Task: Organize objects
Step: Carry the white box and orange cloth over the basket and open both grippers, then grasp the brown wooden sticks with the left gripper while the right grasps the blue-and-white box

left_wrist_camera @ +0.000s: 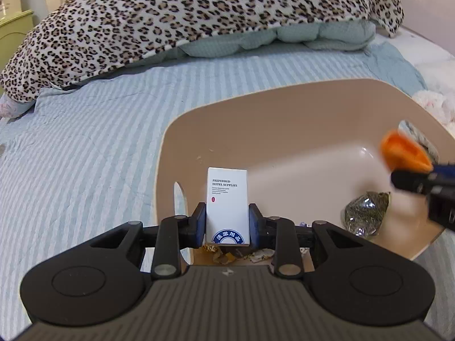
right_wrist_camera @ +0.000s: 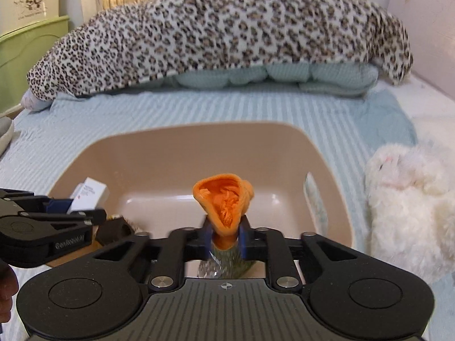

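Observation:
My left gripper [left_wrist_camera: 227, 224] is shut on a white hotel-supplies box [left_wrist_camera: 227, 199] and holds it upright over the near left part of a tan plastic basin [left_wrist_camera: 284, 119]. My right gripper [right_wrist_camera: 224, 234] is shut on an orange fabric item [right_wrist_camera: 224, 207], held over the same basin [right_wrist_camera: 159, 156]. The orange item also shows in the left wrist view [left_wrist_camera: 403, 150] at the right edge. The white box and the left gripper show in the right wrist view [right_wrist_camera: 89, 194] at the left. A clear packet of green dried leaves [left_wrist_camera: 365, 213] lies in the basin.
The basin sits on a blue-striped bedsheet [left_wrist_camera: 85, 142]. A leopard-print blanket [left_wrist_camera: 170, 14] over a quilt fills the back. A white plush toy [right_wrist_camera: 409, 199] lies right of the basin. Paper scraps [left_wrist_camera: 227, 253] lie below the left gripper. Green furniture [right_wrist_camera: 25, 51] stands at far left.

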The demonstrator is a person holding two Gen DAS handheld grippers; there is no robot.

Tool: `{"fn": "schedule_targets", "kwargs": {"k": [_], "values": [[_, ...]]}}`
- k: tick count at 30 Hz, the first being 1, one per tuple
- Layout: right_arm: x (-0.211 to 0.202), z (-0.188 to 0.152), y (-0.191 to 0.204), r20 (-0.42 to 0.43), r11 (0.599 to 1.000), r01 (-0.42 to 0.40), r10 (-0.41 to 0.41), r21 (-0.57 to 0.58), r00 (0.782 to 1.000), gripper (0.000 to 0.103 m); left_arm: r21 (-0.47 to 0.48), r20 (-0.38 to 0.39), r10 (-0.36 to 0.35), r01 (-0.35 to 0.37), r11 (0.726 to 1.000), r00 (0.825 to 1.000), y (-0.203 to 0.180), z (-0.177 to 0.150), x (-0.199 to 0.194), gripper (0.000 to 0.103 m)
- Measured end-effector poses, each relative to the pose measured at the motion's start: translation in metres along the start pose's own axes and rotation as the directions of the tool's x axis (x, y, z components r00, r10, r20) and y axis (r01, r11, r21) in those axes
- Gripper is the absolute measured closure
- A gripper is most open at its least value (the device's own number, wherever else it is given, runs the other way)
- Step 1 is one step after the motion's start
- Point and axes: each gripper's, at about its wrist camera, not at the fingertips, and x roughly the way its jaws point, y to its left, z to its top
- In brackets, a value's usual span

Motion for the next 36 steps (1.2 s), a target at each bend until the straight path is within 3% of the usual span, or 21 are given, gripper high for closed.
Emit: {"fn": "schedule_targets", "kwargs": {"k": [2,5,10,13,16,23,31,36], "values": [[-0.003,-0.002,-0.002,-0.001,1.000,-0.013,0.013,0.013,1.000,0.055,-0.021,-0.001,-0.014,0.014,1.000,1.000,0.003,0.000,-0.004,0.068],[-0.018,-0.004,-0.002,0.035,1.000,-0.002,0.002,-0.001,0.999,0.040,-0.035,0.017,-0.036,0.037,0.999,0.999,0.009,0.002,-0.021,0.035],[-0.048,-0.002,-0.007,0.061,1.000,-0.004,0.004,-0.004,0.998,0.027,-0.001,0.076,-0.020,0.020,1.000,0.997,0.010,0.001,-0.055,0.027],[-0.065,-0.005,-0.008,0.060,1.000,-0.003,0.004,-0.010,0.998,0.022,0.029,0.102,-0.054,0.051,0.998,0.993,0.014,-0.005,-0.076,0.017],[-0.078,-0.014,-0.007,0.058,1.000,-0.006,0.007,-0.014,0.998,0.011,0.042,0.102,-0.070,0.066,0.997,0.992,0.018,-0.014,-0.090,0.016],[-0.081,-0.042,-0.002,-0.011,1.000,-0.012,0.012,-0.002,1.000,0.011,0.046,0.048,-0.046,0.043,0.998,0.998,0.030,-0.042,-0.102,0.016],[-0.063,-0.064,0.014,-0.083,1.000,-0.011,0.009,-0.025,0.996,0.009,0.037,-0.060,-0.017,0.020,0.999,0.998,0.045,-0.075,-0.074,0.016],[-0.046,-0.073,0.023,-0.105,1.000,0.005,-0.008,-0.030,0.994,0.008,0.010,-0.082,-0.007,0.008,1.000,0.997,0.054,-0.087,-0.053,0.016]]}}
